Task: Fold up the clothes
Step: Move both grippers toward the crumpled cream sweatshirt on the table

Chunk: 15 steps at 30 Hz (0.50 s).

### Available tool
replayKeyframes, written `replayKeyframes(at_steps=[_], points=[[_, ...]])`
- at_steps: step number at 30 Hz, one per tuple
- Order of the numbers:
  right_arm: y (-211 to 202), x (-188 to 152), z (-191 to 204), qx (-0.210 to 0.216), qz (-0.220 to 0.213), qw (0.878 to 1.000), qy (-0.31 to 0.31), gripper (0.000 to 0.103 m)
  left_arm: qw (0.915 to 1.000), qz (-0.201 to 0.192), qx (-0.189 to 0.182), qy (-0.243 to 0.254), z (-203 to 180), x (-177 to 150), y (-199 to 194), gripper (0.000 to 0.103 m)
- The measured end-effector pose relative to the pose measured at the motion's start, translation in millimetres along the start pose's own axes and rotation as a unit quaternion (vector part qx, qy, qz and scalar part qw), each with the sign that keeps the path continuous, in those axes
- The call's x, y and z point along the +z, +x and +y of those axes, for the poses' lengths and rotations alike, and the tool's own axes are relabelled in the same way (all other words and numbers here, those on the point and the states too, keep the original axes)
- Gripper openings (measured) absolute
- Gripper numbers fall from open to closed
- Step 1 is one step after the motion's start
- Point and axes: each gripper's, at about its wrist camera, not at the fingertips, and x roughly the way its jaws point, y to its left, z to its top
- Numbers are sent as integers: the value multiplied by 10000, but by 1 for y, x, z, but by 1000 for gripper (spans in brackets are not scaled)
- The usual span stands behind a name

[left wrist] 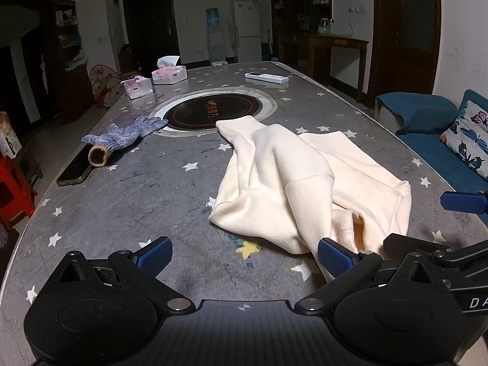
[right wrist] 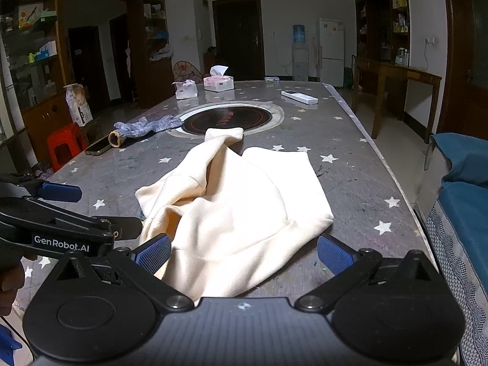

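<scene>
Two claws hover low over the near edge of the bench [left wrist: 158,189], both with jaws spread wide and holding nothing. Cream sweatshirt [left wrist: 305,183] lies crumpled mid-bench, right of centre, one sleeve stretched far toward the round black hotplate [left wrist: 213,113] set in the bench top. Left claw [left wrist: 244,257] sits near-left of the garment, its right fingertip [left wrist: 334,257] just beside the near hem; contact unclear. Right claw [right wrist: 244,254] straddles the garment's near edge, cloth bunched between its spread tips and running under the claw body. Knit glove [left wrist: 122,137] lies far left, cuff resting on a dark phone [left wrist: 74,170]. Two tissue boxes [left wrist: 169,74] stand far left past the hotplate, white remote [left wrist: 267,77] far right. Blue sofa [right wrist: 463,189] stands off the bench's right side.
</scene>
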Motion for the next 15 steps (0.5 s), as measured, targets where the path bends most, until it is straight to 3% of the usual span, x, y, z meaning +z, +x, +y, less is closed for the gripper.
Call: replayKeyframes(at_steps=[15], points=[[10, 9, -3, 53, 29, 10000, -36, 103, 10000, 6, -1, 1, 1, 13, 9, 103]])
